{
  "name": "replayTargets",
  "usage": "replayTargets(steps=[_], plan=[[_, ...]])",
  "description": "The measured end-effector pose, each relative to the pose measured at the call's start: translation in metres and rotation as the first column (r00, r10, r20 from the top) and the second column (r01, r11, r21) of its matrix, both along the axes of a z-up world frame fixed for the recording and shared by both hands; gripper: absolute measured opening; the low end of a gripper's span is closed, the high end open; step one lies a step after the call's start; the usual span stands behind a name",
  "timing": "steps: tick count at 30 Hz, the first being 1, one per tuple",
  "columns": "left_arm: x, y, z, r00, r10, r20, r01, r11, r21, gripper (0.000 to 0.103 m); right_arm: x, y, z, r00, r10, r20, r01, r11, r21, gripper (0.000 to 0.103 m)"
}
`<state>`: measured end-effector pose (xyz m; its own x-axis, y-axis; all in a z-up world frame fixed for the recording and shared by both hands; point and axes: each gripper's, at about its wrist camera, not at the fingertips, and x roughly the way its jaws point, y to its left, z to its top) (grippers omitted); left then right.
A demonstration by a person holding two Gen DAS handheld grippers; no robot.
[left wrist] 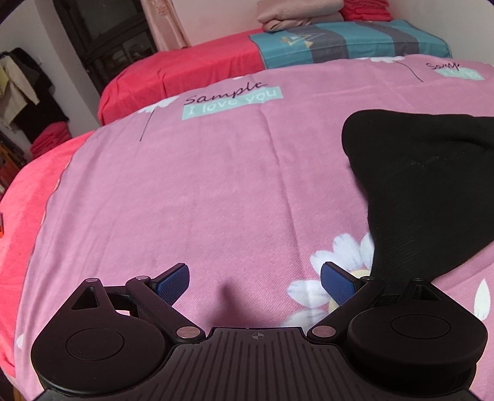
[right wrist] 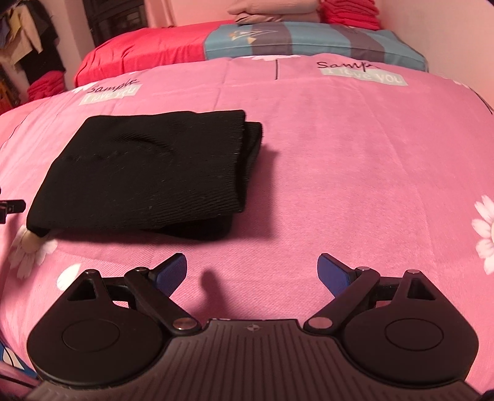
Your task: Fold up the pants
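Black ribbed pants [right wrist: 145, 172] lie folded into a thick rectangle on the pink bedspread [right wrist: 339, 172], left of centre in the right wrist view. In the left wrist view the same pants [left wrist: 426, 185] fill the right side. My left gripper [left wrist: 254, 282] is open over bare bedspread [left wrist: 200, 191], its right finger close to the pants' near corner, holding nothing. My right gripper [right wrist: 252, 274] is open too, a little in front of the pants' near edge and apart from them. A black piece of the left gripper [right wrist: 10, 206] shows at the left edge of the right wrist view.
The pink floral spread covers a red blanket [left wrist: 18, 240] that shows along the left edge. At the far end lie a teal and grey striped pillow [left wrist: 349, 43] and stacked folded bedding [left wrist: 302, 14]. A dark cabinet [left wrist: 105, 40] and hanging clothes [left wrist: 21, 89] stand far left.
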<state>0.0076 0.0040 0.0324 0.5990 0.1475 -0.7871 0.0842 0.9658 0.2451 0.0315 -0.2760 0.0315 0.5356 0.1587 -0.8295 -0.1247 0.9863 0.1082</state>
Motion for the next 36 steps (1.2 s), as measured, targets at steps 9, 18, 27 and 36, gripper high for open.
replayTargets(steps=[9, 18, 27, 36], plan=[[0.004, 0.003, -0.001, 1.0, 0.014, -0.011, -0.014, 1.0, 0.0, 0.103, 0.001, 0.007, 0.003, 0.999, 0.04, 0.005, -0.04, 0.999, -0.004, 0.093], [0.004, 0.002, -0.001, 1.0, 0.011, -0.009, -0.011, 1.0, 0.005, 0.103, 0.002, 0.011, 0.006, 0.999, 0.05, 0.012, -0.05, 0.999, 0.008, 0.094], [0.004, 0.002, -0.001, 1.0, 0.011, -0.011, -0.011, 1.0, 0.006, 0.103, 0.002, 0.018, 0.007, 0.998, 0.068, 0.014, -0.068, 0.998, 0.009, 0.094], [0.004, 0.001, -0.003, 1.0, 0.009, -0.014, -0.009, 1.0, 0.008, 0.103, 0.003, 0.021, 0.005, 0.997, 0.081, 0.013, -0.081, 0.997, 0.008, 0.095]])
